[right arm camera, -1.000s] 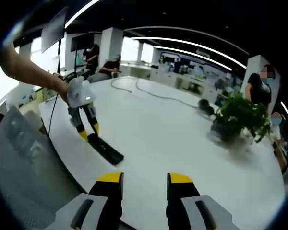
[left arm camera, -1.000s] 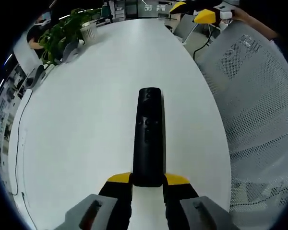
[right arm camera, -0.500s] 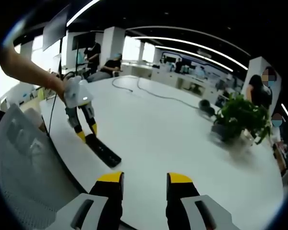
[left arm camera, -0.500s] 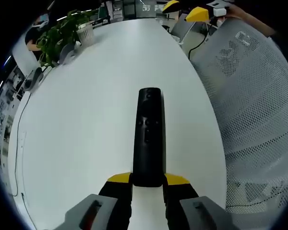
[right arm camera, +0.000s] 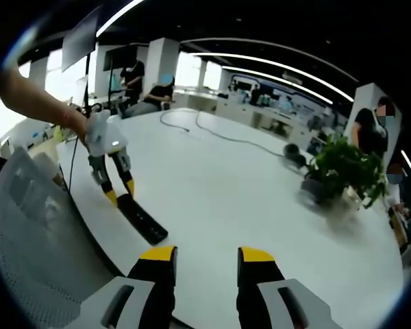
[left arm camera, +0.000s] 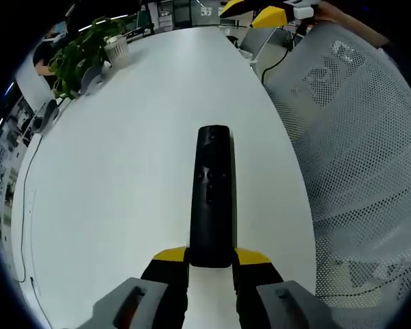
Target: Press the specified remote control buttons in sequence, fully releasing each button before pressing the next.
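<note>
my left gripper [left arm camera: 212, 259] has its two yellow-tipped jaws closed against the near end of the black remote control [left arm camera: 212, 195], one jaw on each long side. the remote lies flat on the white table [left arm camera: 123, 157], pointing straight away from me, button side up; i can make out a small cluster of round buttons about halfway along it and one near the far end, but not their markings. the right edge of the table curves close by the remote, and a white mesh chair back [left arm camera: 356, 157] stands just past that edge.

in the right gripper view, my right gripper [right arm camera: 205, 259] hangs above the near edge of the table [right arm camera: 233, 185] with its jaws apart and nothing between them. from there i see the left gripper [right arm camera: 114, 193] off to the left, held by my hand [right arm camera: 75, 120], its tips on the end of the remote [right arm camera: 140, 219], which lies slantwise near the table edge. the two grippers are well apart.

a leafy potted plant [right arm camera: 342, 168] stands on the far right of the table, and a cable [right arm camera: 212, 130] trails across the far end. people sit and stand in the background.
</note>
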Demonstrator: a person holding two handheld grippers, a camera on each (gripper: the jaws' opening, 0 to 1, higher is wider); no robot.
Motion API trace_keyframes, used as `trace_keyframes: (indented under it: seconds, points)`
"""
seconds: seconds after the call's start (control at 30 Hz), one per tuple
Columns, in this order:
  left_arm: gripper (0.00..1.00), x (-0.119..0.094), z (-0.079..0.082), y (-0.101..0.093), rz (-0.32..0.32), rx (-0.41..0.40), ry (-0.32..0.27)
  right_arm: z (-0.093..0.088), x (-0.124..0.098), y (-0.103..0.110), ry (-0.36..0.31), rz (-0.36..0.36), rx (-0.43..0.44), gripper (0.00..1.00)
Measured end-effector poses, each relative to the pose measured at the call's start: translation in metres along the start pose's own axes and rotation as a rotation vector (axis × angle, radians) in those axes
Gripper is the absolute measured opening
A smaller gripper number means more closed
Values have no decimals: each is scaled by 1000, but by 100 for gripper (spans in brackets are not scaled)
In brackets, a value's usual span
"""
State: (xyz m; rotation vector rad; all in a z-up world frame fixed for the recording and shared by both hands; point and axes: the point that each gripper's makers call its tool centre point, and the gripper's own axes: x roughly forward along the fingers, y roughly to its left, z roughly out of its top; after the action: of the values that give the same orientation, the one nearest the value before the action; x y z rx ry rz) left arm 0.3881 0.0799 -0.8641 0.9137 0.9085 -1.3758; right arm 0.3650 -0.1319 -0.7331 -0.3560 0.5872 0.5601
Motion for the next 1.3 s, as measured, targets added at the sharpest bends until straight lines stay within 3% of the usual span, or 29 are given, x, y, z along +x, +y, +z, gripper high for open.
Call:
trace_keyframes:
  seconds: [1.3]
  points:
    - [25, 2, 5, -35, -6, 16, -22, 1, 1, 1, 1, -1, -27, 30]
